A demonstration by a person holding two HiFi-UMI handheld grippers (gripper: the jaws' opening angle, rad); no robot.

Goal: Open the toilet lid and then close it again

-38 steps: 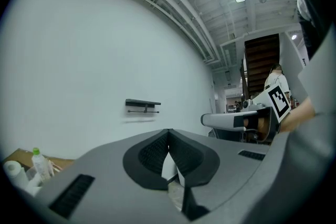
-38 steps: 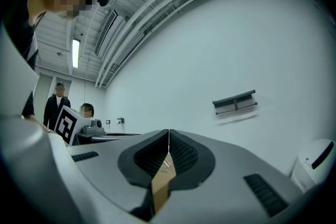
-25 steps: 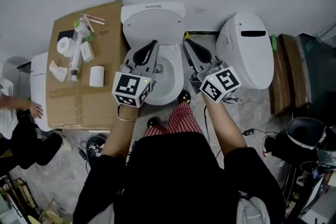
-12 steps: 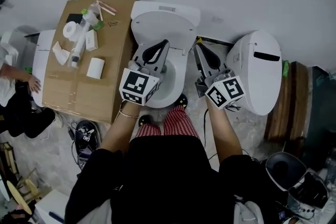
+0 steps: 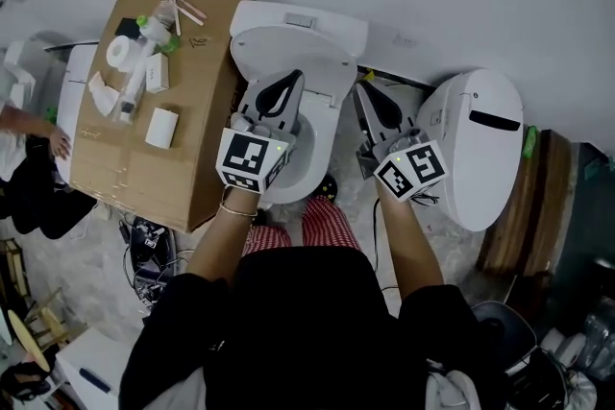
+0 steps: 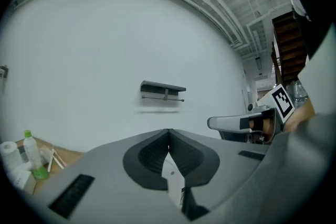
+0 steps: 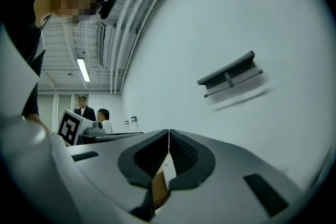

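Left gripper [image 6: 168, 132]: jaws pressed together, nothing between them. Right gripper [image 7: 168, 135]: same, tips meeting, empty. Left one hangs over the toilet [image 5: 325, 141] bowl, tips just in front of the toilet lid [image 5: 288, 51]; can't tell if they touch it. Lid is up, leaning back toward the tank, bowl exposed. Right gripper sits just off the toilet's right side, over the floor, apart from the lid. Both point at the wall behind the toilet, where a shelf [image 6: 163, 89] hangs. Second toilet [image 5: 478, 149], lid down, farther right of the toilet. Cardboard sheet [image 5: 192, 149] left of the toilet carries a paper roll [image 5: 119, 53] and a green bottle [image 6: 32, 157].
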